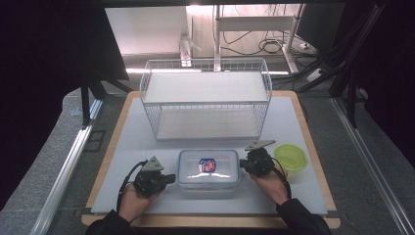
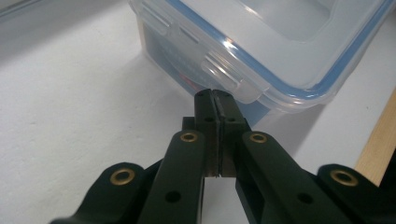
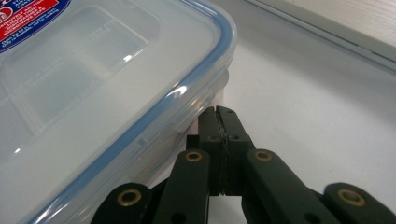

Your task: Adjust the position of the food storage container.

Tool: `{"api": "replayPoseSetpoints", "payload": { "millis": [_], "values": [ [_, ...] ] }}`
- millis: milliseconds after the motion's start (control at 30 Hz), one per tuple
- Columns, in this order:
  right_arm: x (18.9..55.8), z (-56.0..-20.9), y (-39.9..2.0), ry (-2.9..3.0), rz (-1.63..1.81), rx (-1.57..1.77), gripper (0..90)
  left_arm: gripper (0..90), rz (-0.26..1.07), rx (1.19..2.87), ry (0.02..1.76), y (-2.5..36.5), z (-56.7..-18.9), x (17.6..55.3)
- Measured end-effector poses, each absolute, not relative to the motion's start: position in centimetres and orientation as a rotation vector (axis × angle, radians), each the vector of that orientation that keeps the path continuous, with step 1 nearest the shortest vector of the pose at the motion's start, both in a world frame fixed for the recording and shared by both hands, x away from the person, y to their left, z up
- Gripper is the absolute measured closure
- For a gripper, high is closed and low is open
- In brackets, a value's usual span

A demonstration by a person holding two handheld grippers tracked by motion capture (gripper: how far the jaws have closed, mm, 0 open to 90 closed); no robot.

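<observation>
The left gripper [image 1: 169,178] sits low and left of centre in the high view, its 2 jaws clenched on nothing. In the left gripper view the closed tips [image 2: 215,95] point at the side of the clear storage box [image 1: 209,170], just under a latch flap [image 2: 223,70] on its short end; whether they touch the plastic is hard to say. The right gripper [image 1: 244,165] mirrors it from the opposite end, also clenched and empty, and in the right gripper view its tips [image 3: 219,112] sit tucked beneath the overhanging edge of the lid [image 3: 93,84], next to the box's wall.

With a shut gripper at each short end, the likely aim is to press in from both sides, or to work the latches with the tips, rather than pinch anything.

The storage box lies at the lower middle of the high view on the white worktop [image 1: 132,147], between both grippers. Its lid has a blue seal along the rim and carries a red and blue label [image 1: 207,164]; the lid looks seated. Something red shows faintly through the wall in the left gripper view, but the contents cannot be made out.

Just right of the right gripper stands a small round container with a yellow-green lid [image 1: 290,156], contents hidden. Toward the upper middle of the frame, a white wire basket rack [image 1: 205,98] stands with nothing on its 2 levels.
</observation>
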State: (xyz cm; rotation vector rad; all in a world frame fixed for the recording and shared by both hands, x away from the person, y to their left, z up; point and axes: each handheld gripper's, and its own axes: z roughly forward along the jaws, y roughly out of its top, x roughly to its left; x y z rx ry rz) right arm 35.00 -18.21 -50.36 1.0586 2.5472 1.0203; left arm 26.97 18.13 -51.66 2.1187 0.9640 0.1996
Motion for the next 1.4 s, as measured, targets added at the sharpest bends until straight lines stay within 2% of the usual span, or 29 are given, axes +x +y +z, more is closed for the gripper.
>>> {"api": "replayPoseSetpoints", "payload": {
  "millis": [100, 233, 500, 767, 833, 967, 1200, 1400],
  "values": [
    [34.5, -49.7, -18.4, 2.522, 1.020, 1.021, 88.5, 83.1, 0.268, 2.124, 0.972, 18.8, -51.4, 26.9],
    [34.1, -49.2, -19.4, 2.507, 1.010, 1.008, 82.5, 70.5, 0.300, 2.083, 0.990, 20.1, -51.3, 26.6],
    [32.4, -48.2, -20.7, 2.487, 1.046, 0.953, 62.5, 39.3, 0.381, 2.059, 0.999, 20.8, -51.2, 25.6],
    [31.2, -47.6, -21.4, 2.463, 1.105, 0.937, 41.5, 20.8, 0.407, 2.033, 1.018, 21.6, -51.0, 24.8],
    [30.8, -47.4, -21.5, 2.456, 1.124, 0.922, 38.5, 16.2, 0.412, 2.032, 1.023, 21.8, -51.0, 24.6],
    [30.2, -47.2, -21.8, 2.447, 1.158, 0.916, 33.3, 9.7, 0.414, 2.035, 1.017, 21.9, -51.0, 24.2],
    [29.6, -47.4, -22.3, 2.442, 1.198, 0.913, 17.8, 1.5, 0.418, 2.052, 1.037, 22.2, -51.5, 23.8],
    [29.5, -47.6, -22.4, 2.433, 1.195, 0.929, 10.7, 0.2, 0.444, 2.027, 1.021, 22.4, -51.7, 23.7]
  ]
}}
